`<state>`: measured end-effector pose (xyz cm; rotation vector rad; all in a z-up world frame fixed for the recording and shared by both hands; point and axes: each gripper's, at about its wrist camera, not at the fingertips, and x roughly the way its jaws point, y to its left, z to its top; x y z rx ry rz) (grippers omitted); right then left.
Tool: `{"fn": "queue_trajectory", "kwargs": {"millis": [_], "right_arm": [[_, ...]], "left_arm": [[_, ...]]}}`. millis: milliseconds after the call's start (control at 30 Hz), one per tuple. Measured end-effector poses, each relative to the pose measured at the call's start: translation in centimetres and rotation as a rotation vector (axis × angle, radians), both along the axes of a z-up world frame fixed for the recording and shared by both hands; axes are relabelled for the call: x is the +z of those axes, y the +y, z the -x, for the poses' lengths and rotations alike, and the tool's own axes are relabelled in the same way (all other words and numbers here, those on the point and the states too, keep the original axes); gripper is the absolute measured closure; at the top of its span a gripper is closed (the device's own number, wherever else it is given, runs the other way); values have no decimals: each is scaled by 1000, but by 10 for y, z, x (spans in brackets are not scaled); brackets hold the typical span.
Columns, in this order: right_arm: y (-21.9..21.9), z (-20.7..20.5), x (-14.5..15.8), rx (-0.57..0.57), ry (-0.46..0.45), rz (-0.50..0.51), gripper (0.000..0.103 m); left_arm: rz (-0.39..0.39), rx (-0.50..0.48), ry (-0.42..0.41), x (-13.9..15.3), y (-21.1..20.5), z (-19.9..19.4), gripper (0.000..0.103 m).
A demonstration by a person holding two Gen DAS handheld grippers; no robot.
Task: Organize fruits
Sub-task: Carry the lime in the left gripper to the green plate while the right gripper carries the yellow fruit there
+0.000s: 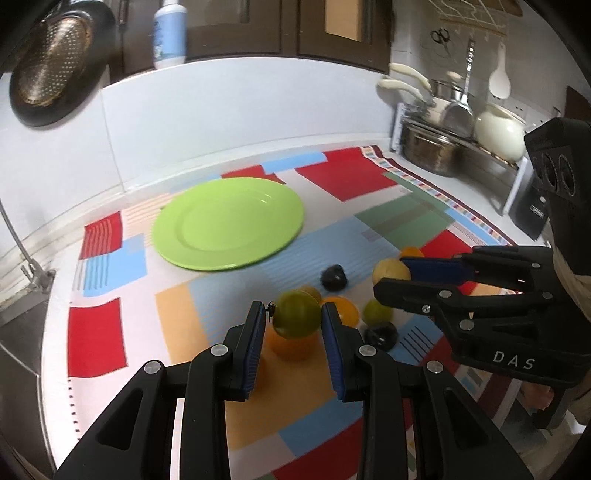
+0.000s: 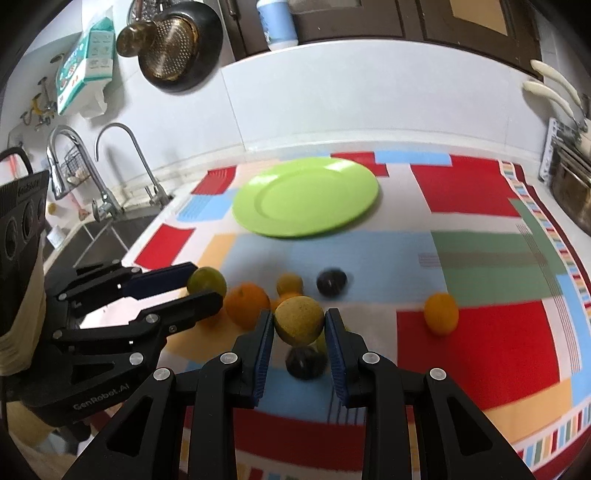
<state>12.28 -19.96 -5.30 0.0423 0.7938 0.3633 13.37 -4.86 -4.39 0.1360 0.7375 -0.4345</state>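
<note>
Right gripper (image 1: 397,278) body, left wrist view: white letters "DAS".
Left gripper (image 2: 205,286) body, right wrist view: pale lettering "GenRobot.AI".
Camera housing (image 2: 22,214) above left gripper: embossed wording, too blurred to read.
Carton (image 2: 86,61) on wall: printed panels, text illegible.
Bottle (image 1: 170,35) on ledge: label unreadable.
</note>
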Motion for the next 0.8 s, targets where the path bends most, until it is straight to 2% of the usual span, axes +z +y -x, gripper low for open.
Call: {"fn": "queue_trajectory", "kwargs": {"millis": [433,800], "right_arm": [[23,-58,23,70,-76,32,73],[32,-130,9,73,3,35,73]], "left_arm": [[20,44,-18,18,18,-54,72],[9,56,38,2,26,-122,72]]}}
